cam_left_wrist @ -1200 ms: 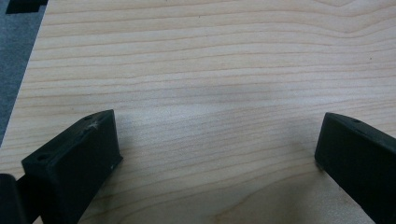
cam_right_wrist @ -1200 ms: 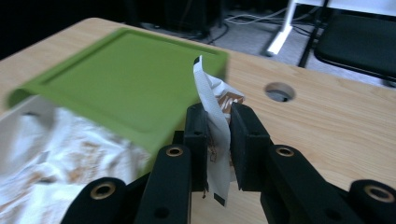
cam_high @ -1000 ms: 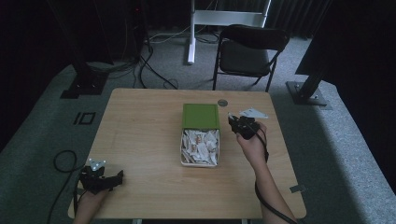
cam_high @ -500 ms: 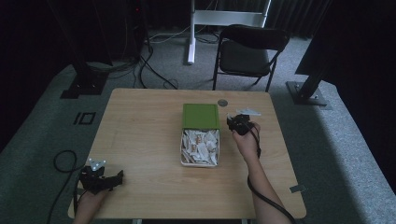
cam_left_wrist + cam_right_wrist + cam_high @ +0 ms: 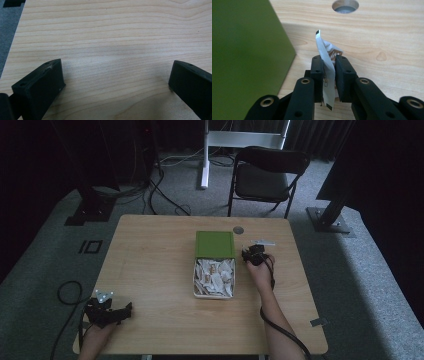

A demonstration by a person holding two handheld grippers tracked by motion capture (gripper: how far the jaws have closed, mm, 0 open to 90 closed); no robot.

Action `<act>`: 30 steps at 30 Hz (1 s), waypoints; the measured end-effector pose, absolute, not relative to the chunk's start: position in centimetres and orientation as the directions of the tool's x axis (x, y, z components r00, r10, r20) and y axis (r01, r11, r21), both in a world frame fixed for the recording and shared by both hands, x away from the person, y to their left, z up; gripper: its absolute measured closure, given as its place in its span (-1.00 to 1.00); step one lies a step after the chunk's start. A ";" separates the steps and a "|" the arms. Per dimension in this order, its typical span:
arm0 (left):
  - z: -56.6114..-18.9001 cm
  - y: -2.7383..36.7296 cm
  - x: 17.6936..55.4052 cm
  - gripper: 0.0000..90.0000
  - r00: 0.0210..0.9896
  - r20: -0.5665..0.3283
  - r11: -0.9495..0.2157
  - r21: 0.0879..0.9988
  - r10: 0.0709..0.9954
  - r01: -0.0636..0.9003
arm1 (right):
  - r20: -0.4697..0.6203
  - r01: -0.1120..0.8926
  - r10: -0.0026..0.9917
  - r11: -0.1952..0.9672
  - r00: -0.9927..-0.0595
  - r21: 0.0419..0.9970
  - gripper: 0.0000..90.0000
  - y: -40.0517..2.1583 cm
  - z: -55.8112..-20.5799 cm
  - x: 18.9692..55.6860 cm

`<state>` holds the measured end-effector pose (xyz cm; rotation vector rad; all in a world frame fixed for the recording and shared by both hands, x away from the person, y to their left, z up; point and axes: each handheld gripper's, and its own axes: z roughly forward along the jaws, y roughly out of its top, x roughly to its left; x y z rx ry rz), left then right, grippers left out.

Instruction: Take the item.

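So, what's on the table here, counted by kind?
Tongs: 2, left tongs and right tongs
Open box of packets: 1
Green lid: 1
White packet held in right tongs: 1
Total: 5

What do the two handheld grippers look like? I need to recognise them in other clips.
Both are black. The left gripper has blocky jaws and a grey three-cornered plate on top. The right gripper has linkage arms with brass-ringed pivot holes and a black cable trailing. Forearms are bare.
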<state>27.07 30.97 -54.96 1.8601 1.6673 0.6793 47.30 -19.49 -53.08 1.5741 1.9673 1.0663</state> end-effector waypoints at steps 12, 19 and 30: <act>-55.0 31.0 27.1 -0.99 0.105 0.011 -0.083 0.690 0.994 0.719 | 0.151 0.659 0.948 0.075 -0.279 0.748 0.63 -19.8 -53.9 47.4; -55.0 31.0 27.1 -0.98 0.105 0.011 -0.083 0.690 0.994 0.719 | 0.152 0.640 0.939 0.087 -0.309 0.763 0.18 -19.6 -52.8 47.1; -55.0 31.0 27.1 -0.98 0.105 0.011 -0.084 0.690 0.994 0.719 | 0.159 0.615 0.948 0.046 -0.275 0.787 -0.16 -21.1 -51.6 45.3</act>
